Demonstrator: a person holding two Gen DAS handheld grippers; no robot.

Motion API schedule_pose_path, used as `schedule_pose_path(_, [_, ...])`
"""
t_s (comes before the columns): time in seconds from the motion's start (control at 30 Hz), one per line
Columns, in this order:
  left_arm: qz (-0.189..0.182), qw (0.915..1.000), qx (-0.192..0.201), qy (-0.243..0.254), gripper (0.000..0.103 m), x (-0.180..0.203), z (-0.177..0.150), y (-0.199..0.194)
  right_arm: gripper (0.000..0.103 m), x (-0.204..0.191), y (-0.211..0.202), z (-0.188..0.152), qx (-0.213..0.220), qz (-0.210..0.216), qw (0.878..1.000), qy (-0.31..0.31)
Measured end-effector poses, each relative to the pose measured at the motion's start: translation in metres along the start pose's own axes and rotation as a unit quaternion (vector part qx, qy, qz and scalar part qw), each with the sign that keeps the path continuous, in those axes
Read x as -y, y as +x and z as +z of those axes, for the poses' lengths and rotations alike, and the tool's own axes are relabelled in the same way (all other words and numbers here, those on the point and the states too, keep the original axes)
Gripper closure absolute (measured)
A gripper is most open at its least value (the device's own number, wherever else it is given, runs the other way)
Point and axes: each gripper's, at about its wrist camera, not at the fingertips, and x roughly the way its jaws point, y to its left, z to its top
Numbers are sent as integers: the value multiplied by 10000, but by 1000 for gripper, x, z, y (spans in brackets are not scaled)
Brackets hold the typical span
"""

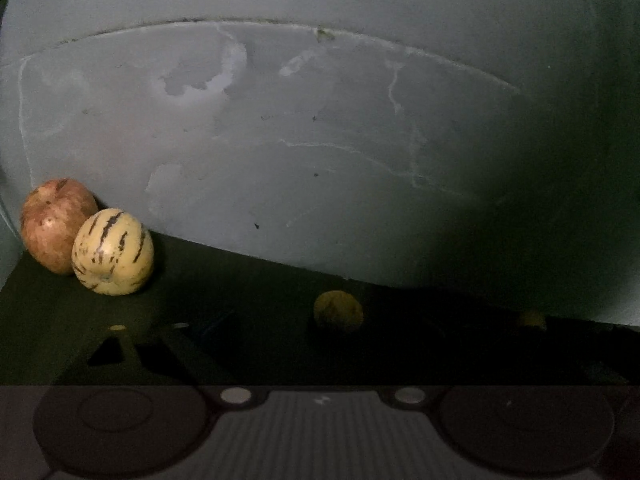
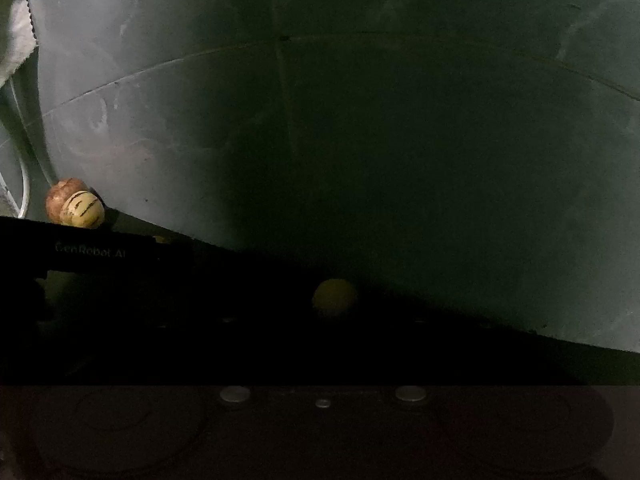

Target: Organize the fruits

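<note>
Sitting together by the wall: 1 red apple (image 1: 56, 224) touching 1 striped melon (image 1: 113, 251). Left alone in the dark: 1 yellow fruit (image 1: 338, 312). Could not tell either gripper's fingers, open or closed.

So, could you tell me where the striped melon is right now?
In the left wrist view, the striped melon sits far left, leaning against the apple by the grey wall.
</note>
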Motion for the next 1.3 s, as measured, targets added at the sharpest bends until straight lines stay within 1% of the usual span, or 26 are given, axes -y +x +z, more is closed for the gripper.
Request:
schedule_pose_path(0.2, [-34, 9999, 82, 58, 25, 6, -2, 0, 61, -3, 2, -1, 22, -13, 10000, -65])
schedule_pose_path(0.27, [-67, 9998, 98, 135, 32, 13, -4, -1, 65, -3, 2, -1, 30, 17, 10000, -88])
schedule_pose_path(0.3, [-70, 9998, 106, 171, 35, 13, -4, -1, 66, -4, 2, -1, 36, 24, 9999, -104])
schedule_pose_path(0.33, [-96, 9997, 121, 204, 39, 15, -5, -1, 67, -5, 3, -1, 41, 27, 9999, -124])
schedule_pose_path(0.4, [-155, 9995, 131, 233, 43, 19, -5, -1, 69, -5, 3, -1, 54, 17, 9999, -147])
schedule_pose_path(0.47, [-180, 9993, 128, 286, 51, 25, -6, 1, 70, -5, 3, 0, 63, 18, 9999, -156])
schedule_pose_path(0.5, [-177, 9992, 124, 325, 54, 28, -6, 1, 72, -5, 3, 0, 63, 22, 9998, -167])
schedule_pose_path(0.53, [-153, 9991, 129, 363, 58, 42, -7, 0, 73, -5, 2, 0, 61, 23, 9998, -173])
schedule_pose_path(0.57, [-135, 9991, 132, 367, 61, 45, -7, 0, 75, -4, 0, -1, 62, 30, 9998, -174])
schedule_pose_path(0.6, [-120, 9992, 136, 353, 63, 47, -7, 0, 75, -4, 0, 0, 59, 40, 9998, -174])
schedule_pose_path(0.67, [-66, 9993, 141, 334, 69, 50, -9, -3, 75, -3, 1, 0, 59, 56, 9998, -185])
schedule_pose_path(0.73, [-4, 9993, 126, 339, 73, 52, -5, 1, 75, -3, 1, 0, 51, 61, 9998, -187])
schedule_pose_path(0.93, [18, 9994, 95, 318, 74, 58, 1, 6, 75, 0, 0, 0, 35, 85, 9997, -205])
schedule_pose_path(0.97, [17, 9995, 95, 295, 74, 58, -2, 0, 75, 0, 0, 0, 37, 88, 9997, -202])
schedule_pose_path(1.1, [3, 9997, 79, 216, 74, 60, -2, -2, 75, 3, -3, -1, 25, 95, 9998, -151])
schedule_pose_path(1.13, [-4, 9998, 74, 198, 74, 59, -4, -8, 75, 3, -3, -1, 24, 105, 9999, -134])
schedule_pose_path(1.3, [-43, 9999, 42, 86, 75, 52, 0, -7, 75, 5, -4, -2, 46, 124, 9998, -114])
